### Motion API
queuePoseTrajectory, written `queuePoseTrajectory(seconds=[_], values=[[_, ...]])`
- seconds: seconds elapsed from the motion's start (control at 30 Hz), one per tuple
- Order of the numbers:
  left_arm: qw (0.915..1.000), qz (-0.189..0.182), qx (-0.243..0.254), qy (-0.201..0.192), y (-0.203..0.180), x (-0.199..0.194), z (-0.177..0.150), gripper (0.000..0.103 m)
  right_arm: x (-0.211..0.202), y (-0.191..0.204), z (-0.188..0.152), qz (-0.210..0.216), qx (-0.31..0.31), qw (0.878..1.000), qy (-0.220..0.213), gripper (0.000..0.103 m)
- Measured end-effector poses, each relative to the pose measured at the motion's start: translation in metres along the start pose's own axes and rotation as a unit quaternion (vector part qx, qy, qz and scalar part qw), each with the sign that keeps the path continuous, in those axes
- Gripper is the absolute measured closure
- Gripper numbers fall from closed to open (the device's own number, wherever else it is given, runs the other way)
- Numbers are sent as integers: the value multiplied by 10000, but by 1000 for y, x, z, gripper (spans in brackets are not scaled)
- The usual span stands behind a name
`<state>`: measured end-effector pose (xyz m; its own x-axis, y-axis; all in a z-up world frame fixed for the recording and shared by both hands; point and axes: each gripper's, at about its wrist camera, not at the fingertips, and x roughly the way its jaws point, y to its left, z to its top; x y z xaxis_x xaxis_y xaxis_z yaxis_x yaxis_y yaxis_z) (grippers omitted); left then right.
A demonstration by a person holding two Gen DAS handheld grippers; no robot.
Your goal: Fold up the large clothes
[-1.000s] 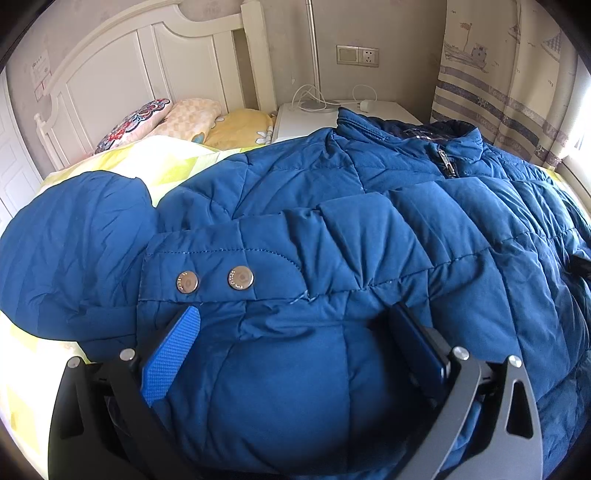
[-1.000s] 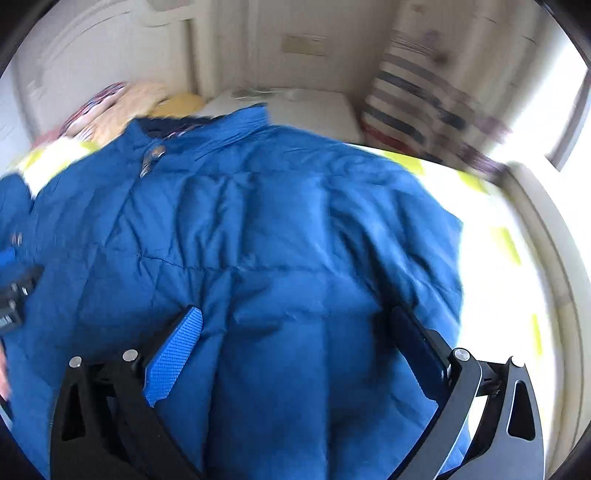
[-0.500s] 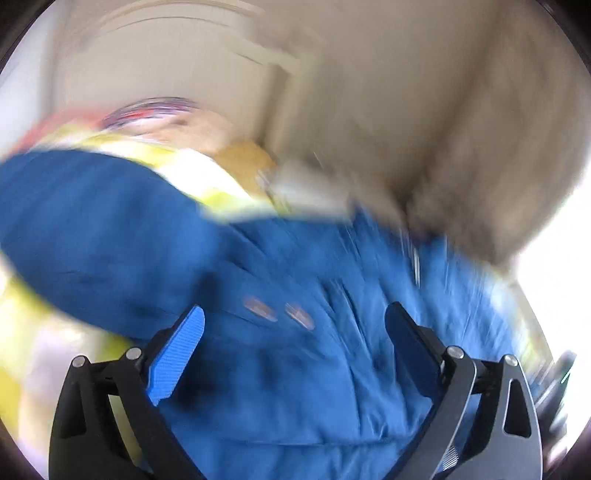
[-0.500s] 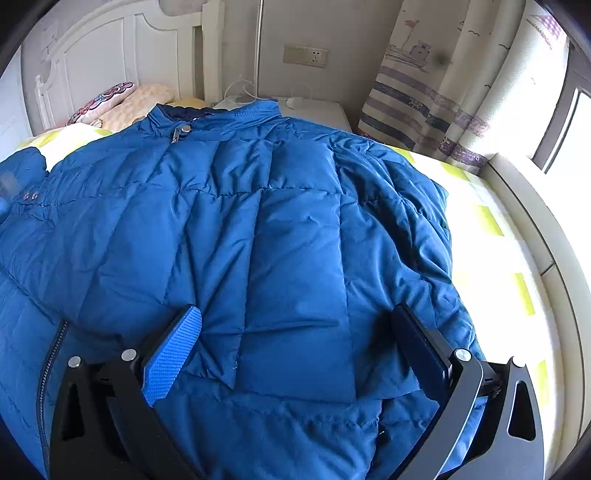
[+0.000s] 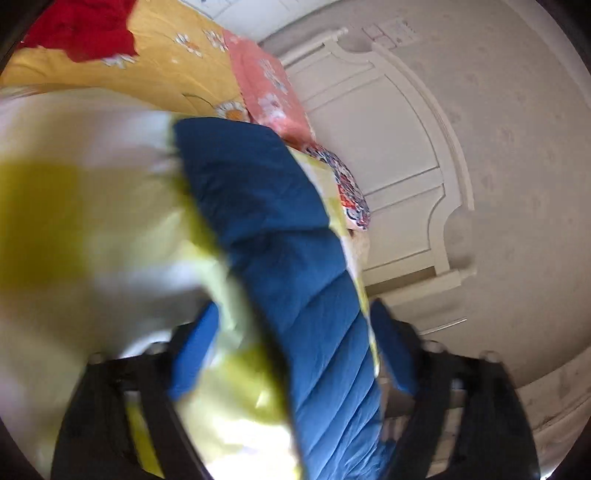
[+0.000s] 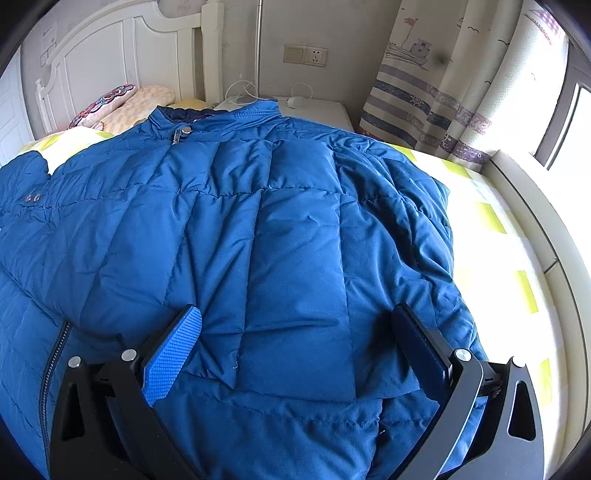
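Jacket (image 6: 288, 258): blue quilted padded garment, spread front-up across the bed; zip closed at the collar.
Collar (image 6: 218, 116): at the far end, toward the headboard, with a metal snap and zip pull just below it.
Right sleeve area: folded inward over the chest; its edge lies between the two fingers of the right gripper.
Left sleeve (image 5: 295, 266): a long blue quilted strip lying on the yellow sheet, running from the gripper toward the pillows; the view is rolled and blurred.
Left gripper (image 5: 291, 354): jaws closing, with the sleeve and a bunch of sheet between the blue pads. The right pad lies against the sleeve edge; firm pressure from both pads cannot be confirmed through the blur.
Right gripper (image 6: 299, 354): jaws spread wide, positioned low over the folded part of the jacket; neither pad pinches fabric.
Bed sheet (image 6: 495, 236): white with yellow-green blocks, bare along the window side of the jacket.
Headboard (image 6: 110, 55): white panelled, at the far left.
Pillows (image 6: 125, 105): patterned, stacked against the headboard beside the collar.
Nightstand (image 6: 317, 109): white, behind the collar, carrying a white cable and a small white object.
Wall socket (image 6: 306, 55): above the nightstand.
Curtain (image 6: 436, 85): striped with boat prints, at the right by the window.
Red cloth (image 5: 81, 26): on a yellow flowered cover, upper left of the left wrist view.
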<state>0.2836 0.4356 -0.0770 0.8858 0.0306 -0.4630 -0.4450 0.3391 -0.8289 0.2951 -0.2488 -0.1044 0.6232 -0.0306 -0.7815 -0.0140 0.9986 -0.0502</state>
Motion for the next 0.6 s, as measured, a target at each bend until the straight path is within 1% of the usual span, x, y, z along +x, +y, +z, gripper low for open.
queuePoseTrajectory(seconds=[0.03,0.07,0.1,0.13,0.17,0.2,0.23,0.27,0.3,0.33,0.37,0.4,0.43,0.47,0.5,0.53,0.57,0.6], values=[[9996,-201,-9,182,-3,12,6,68,0,0,0,5,3,10000,-2,5],[9997,-138,33,216,-6,18,10,94,0,0,1,8,2,10000,-1,5],[9995,88,270,120,-18,18,8,99,0,0,0,18,7,10000,-3,5],[9986,164,507,-10,-30,14,4,99,0,0,0,27,10,10000,-6,5],[9963,84,843,-168,-50,5,-6,100,0,0,0,40,17,10000,-9,5],[9915,-142,1264,-287,-73,-6,-22,100,0,-1,0,48,23,10000,-11,5],[9858,-301,1618,-336,-96,-15,-41,100,0,-1,1,57,28,10000,-14,5],[9777,-486,2014,-336,-119,-23,-61,100,0,-1,1,57,28,10000,-16,5],[9627,-794,2576,-227,-151,-32,-95,100,-1,-1,1,53,25,10000,-18,5],[9508,-987,2933,-109,-169,-37,-120,100,-1,-1,1,50,24,10000,-23,5],[9289,-1293,3466,148,-195,-41,-158,100,-1,-1,0,58,30,10000,-33,5],[9124,-1476,3801,353,-211,-40,-186,99,-2,-2,0,75,43,10000,-45,5],[8861,-1693,4257,703,-228,-38,-231,99,-3,-3,0,102,67,9999,-60,5],[8664,-1795,4557,972,-238,-35,-264,99,-3,-4,0,139,98,9998,-73,5],[8397,-1862,4917,1356,-245,-27,-310,98,-3,-5,0,166,120,9998,-78,5],[8231,-1856,5118,1615,-246,-20,-340,96,-4,-6,0,196,142,9997,-82,5],[8044,-1811,5319,1931,-244,-10,-374,95,-4,-7,0,218,159,9996,-83,5],[7876,-1707,5471,2263,-237,3,-407,94,-3,-7,0,224,162,9996,-81,5]])
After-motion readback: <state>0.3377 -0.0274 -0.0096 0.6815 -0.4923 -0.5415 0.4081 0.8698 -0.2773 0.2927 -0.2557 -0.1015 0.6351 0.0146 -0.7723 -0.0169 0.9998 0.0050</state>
